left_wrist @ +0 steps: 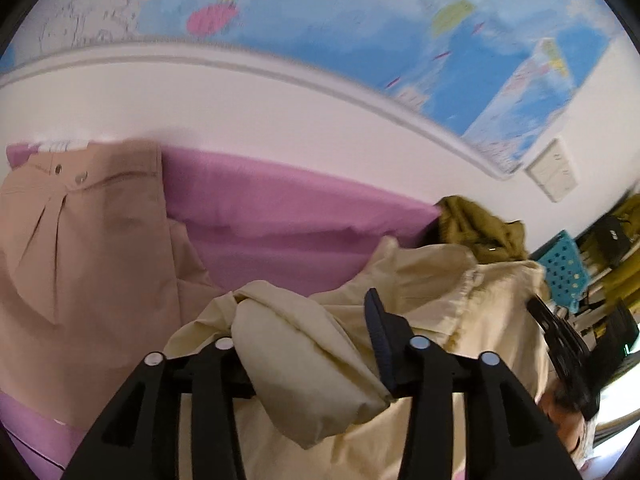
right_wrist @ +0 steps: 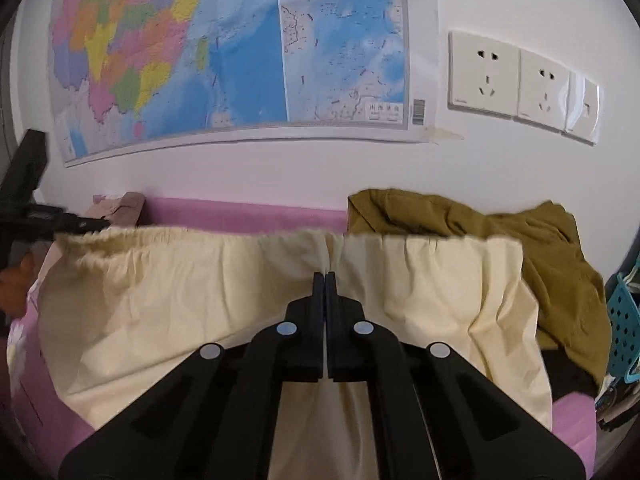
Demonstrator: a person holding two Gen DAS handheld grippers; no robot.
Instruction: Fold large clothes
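A cream garment with a gathered elastic waistband (right_wrist: 200, 280) hangs stretched between both grippers above the pink bed (right_wrist: 248, 212). My right gripper (right_wrist: 325, 276) is shut on the cream garment near the middle of its waistband. My left gripper (left_wrist: 308, 320) has a bunched fold of the same cream garment (left_wrist: 304, 356) between its fingers, its right finger (left_wrist: 380, 336) pressed against the cloth. The left gripper also shows at the left edge of the right wrist view (right_wrist: 60, 220), at the waistband's far end.
A tan pleated garment (left_wrist: 80, 248) lies on the bed to the left. An olive-green garment (right_wrist: 500, 232) is heaped at the right. A teal perforated basket (right_wrist: 624, 320) stands at the far right. A wall map (right_wrist: 240, 48) and sockets (right_wrist: 520, 80) are behind the bed.
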